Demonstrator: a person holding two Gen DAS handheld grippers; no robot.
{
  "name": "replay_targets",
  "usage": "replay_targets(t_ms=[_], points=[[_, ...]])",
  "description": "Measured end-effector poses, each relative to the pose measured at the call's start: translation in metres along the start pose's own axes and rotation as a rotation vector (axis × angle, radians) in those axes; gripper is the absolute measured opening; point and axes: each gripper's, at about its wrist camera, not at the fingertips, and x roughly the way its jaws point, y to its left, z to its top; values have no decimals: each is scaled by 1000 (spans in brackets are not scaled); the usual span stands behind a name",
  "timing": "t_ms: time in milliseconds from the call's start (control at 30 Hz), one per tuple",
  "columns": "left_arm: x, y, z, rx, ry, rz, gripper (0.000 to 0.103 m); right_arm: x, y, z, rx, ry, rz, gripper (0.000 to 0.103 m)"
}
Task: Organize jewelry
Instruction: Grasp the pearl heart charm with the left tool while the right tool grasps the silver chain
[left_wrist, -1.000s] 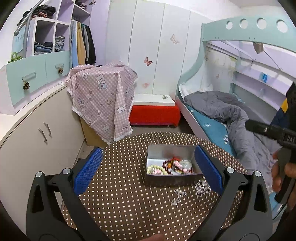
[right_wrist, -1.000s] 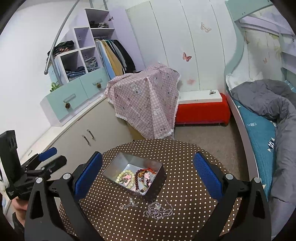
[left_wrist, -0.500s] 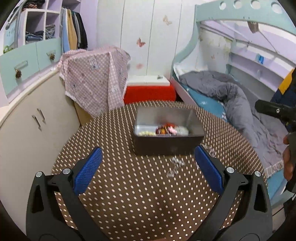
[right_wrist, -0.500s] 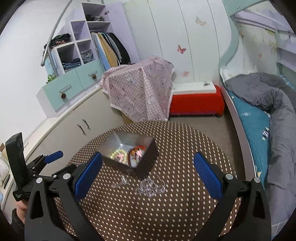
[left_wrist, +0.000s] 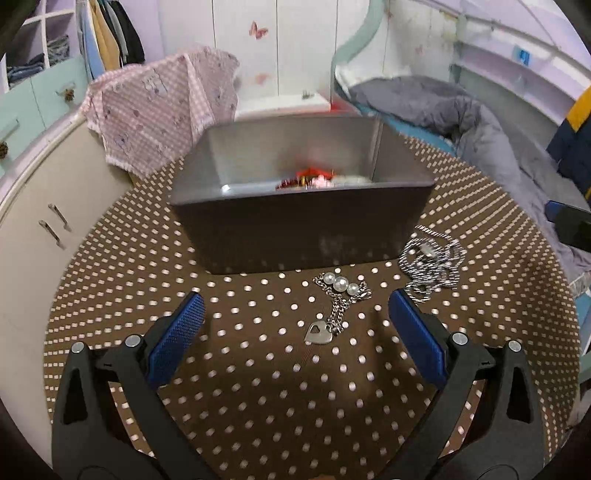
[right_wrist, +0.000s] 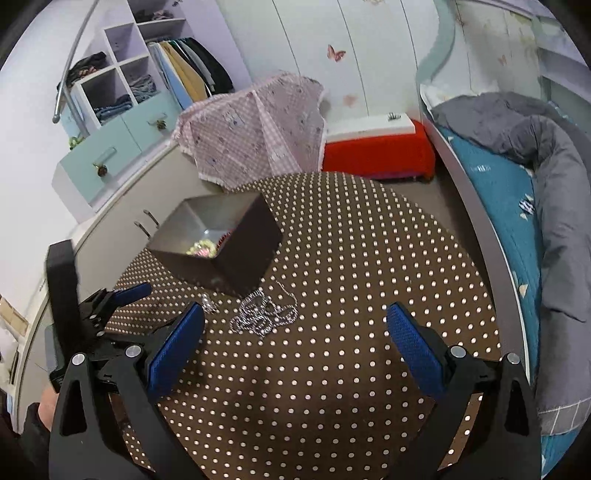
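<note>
The round bench (left_wrist: 147, 295), under a brown cloth with pale dots, carries everything. On it stands a grey metal box (left_wrist: 303, 229), open at the top, with beaded bracelets (right_wrist: 207, 245) already lying inside. Just in front of the box, on the cloth, lie two loose pieces: a tangled silver chain necklace (left_wrist: 432, 264) toward the right, and a smaller pearl bracelet with a heart charm (left_wrist: 336, 306) nearer the middle.

The left hand-held gripper (left_wrist: 295, 343) hangs low over the cloth with its blue pads spread wide and nothing between them; the pearl bracelet sits just ahead of the gap, right of centre. The right hand-held gripper (right_wrist: 295, 347) is likewise wide apart and empty, the silver chain ahead of its left pad.

The step in hand looks like picking up the pearl bracelet. To do it well, shift slightly right so the piece is centred, come down until the pad tips reach the cloth, and close across the three pearls — the bulkiest part — not the thin chain, which could slip out. Lift straight up so the heart charm dangles clear of the box wall before moving over the opening.
</note>
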Motion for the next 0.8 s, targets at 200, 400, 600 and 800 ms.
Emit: replay_targets(t_ms=[200, 400, 600, 800], points=[[14, 5, 8, -31, 38, -44, 70, 15, -1, -2, -7, 37, 3, 95], [5, 23, -2, -47, 17, -107, 23, 33, 11, 0, -54, 70, -7, 95], [-2, 34, -13, -60, 11, -143, 15, 66, 33, 0, -166, 122, -46, 95], [4, 23, -6, -24, 10, -119, 23, 91, 59, -10, -331, 148, -132, 64]])
